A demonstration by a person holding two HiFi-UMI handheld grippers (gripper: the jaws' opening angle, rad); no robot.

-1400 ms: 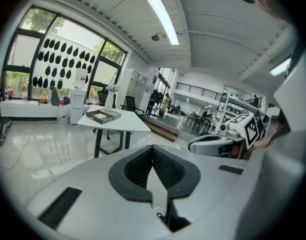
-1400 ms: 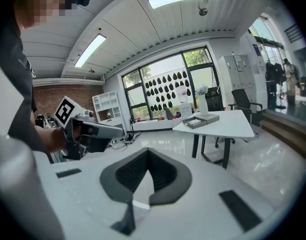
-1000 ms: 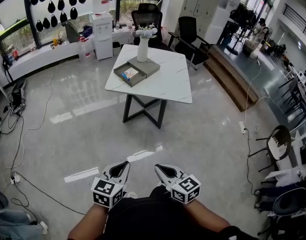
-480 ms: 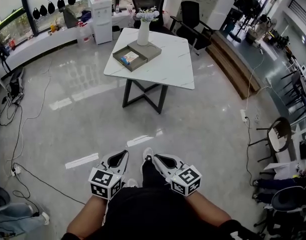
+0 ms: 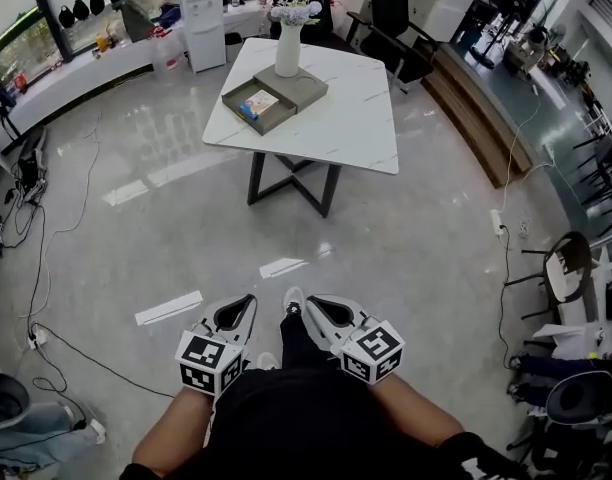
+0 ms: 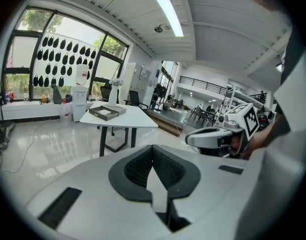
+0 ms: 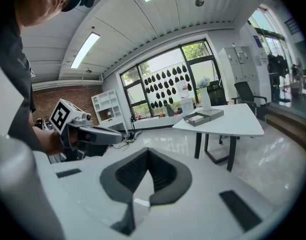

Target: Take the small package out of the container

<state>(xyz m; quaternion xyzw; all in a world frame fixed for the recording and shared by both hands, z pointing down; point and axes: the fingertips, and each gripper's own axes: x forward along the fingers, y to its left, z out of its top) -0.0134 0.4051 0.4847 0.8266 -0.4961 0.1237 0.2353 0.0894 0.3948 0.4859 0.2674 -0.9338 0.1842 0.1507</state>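
1 table (image 5: 336, 118), 1 container (image 5: 236, 111), 1 vase (image 5: 288, 53)

Glossy polished floor (image 5: 406, 258), smooth white tabletop (image 5: 341, 118), matt grey container (image 5: 229, 98)

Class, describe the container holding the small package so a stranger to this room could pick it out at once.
Find the white table on the glossy floor. Near its far left corner, beside the white vase, lies a shallow grey container. Unlike the flat grey slab next to it, it is open, with a small package inside.
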